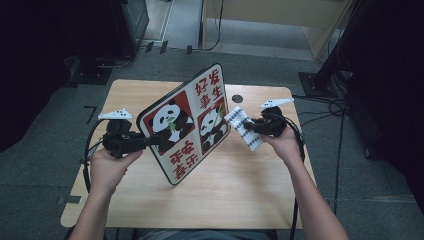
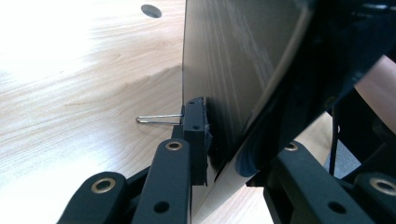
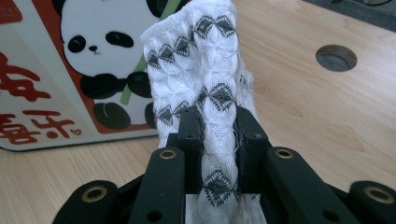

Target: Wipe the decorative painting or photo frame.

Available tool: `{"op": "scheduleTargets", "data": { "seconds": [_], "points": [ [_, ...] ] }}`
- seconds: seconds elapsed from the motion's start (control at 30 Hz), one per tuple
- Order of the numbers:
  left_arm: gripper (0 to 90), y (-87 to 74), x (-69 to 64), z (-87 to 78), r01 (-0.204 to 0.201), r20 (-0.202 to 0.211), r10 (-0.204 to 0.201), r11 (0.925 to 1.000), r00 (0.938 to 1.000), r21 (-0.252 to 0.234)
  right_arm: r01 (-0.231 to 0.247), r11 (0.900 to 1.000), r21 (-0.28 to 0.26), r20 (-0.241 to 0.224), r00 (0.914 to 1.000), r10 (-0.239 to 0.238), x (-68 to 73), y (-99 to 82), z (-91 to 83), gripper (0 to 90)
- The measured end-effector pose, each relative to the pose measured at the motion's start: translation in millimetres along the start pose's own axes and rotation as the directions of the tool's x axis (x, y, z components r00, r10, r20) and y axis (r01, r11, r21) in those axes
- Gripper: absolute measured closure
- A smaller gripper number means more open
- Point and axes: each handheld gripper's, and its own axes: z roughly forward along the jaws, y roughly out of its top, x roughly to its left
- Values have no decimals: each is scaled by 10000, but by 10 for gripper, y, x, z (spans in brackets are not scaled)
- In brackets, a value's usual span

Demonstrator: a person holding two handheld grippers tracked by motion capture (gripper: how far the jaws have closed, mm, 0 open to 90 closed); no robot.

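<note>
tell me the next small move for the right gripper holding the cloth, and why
Probably bring the cloth left onto the panda board and start wiping. The right gripper is shut on the cloth beside the board's face, and the left gripper clamps the board tilted up on edge.

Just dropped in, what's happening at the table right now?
A person is working with a gripper in each hand. The left gripper is clamped on the edge of a panda-print board, holding it tilted up on the wooden table. The right gripper grips a bunched white cloth with a black diamond pattern, held right beside the board's printed face. It looks like the board is about to be wiped, though whether cloth and board touch is unclear.
</note>
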Motion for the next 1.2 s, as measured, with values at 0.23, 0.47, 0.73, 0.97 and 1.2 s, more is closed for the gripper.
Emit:
{"op": "scheduleTargets", "data": {
  "seconds": [0.23, 0.47, 0.73, 0.97, 1.2],
  "points": [
    [768, -11, -11, 1, -164, -156, 163, 9998, 9997, -71, 10, 10000, -47, -90, 10000, -11, -19, 152, -13, 773],
    [760, -12, 10, 7, -3, -43, 3, 10000, 10000, -59, 121, 9999, -45, -24, 9999, -121, -29, 360, -102, 772],
    [747, -16, 22, 18, -3, 63, 3, 10000, 10000, 43, 189, 9998, 62, -72, 9998, -189, -2, 535, -135, 772],
    [756, -20, 31, 7, 19, -33, -19, 10000, 10000, -13, 260, 9996, 70, -32, 9997, -260, 6, 668, -184, 774],
    [759, -15, 38, 6, -41, 26, 41, 10000, 10000, 42, 334, 9994, -70, 139, 9993, -333, -12, 844, -271, 774]
  ]
}}
